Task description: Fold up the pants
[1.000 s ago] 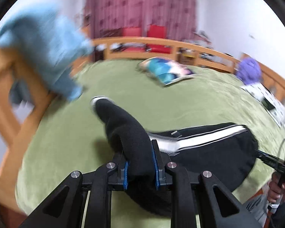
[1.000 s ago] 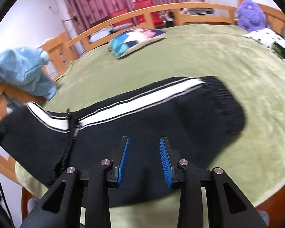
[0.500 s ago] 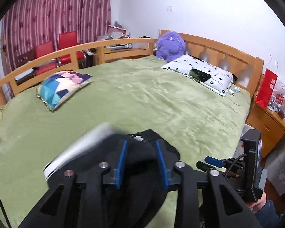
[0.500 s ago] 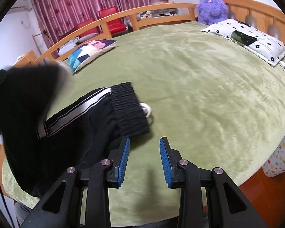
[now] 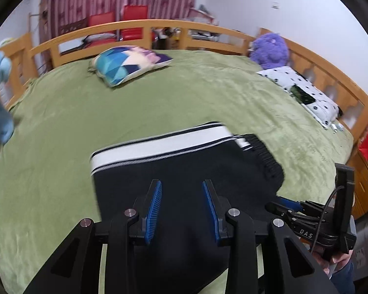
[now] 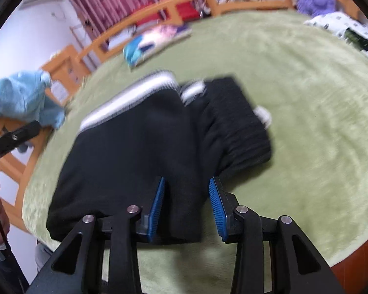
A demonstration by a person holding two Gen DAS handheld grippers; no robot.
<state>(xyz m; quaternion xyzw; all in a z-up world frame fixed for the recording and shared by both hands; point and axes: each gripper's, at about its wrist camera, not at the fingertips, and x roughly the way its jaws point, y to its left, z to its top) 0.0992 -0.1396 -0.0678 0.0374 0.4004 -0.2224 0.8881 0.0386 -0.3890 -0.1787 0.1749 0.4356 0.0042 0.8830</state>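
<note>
A: Where are the pants?

B: The black track pants [image 5: 184, 164] with the white side stripe lie folded over on the green blanket [image 5: 110, 112], low in the centre of the left wrist frame. In the right wrist view the black track pants [image 6: 144, 142] fill the middle, blurred, with the ribbed waistband toward the right.

A: And the grippers?

B: The left gripper [image 5: 182, 205] has its blue-padded jaws spread wide above the fabric, gripping nothing. The right gripper [image 6: 187, 205] is also spread wide, with cloth showing between the jaws but not pinched.

A: Anything else on the bed?

B: A patterned cushion [image 5: 130, 63] upper centre, a purple plush toy [image 5: 271, 50] and a spotted pillow [image 5: 306, 93] at upper right, and a light blue garment [image 6: 24, 98] on the wooden rail at left.
</note>
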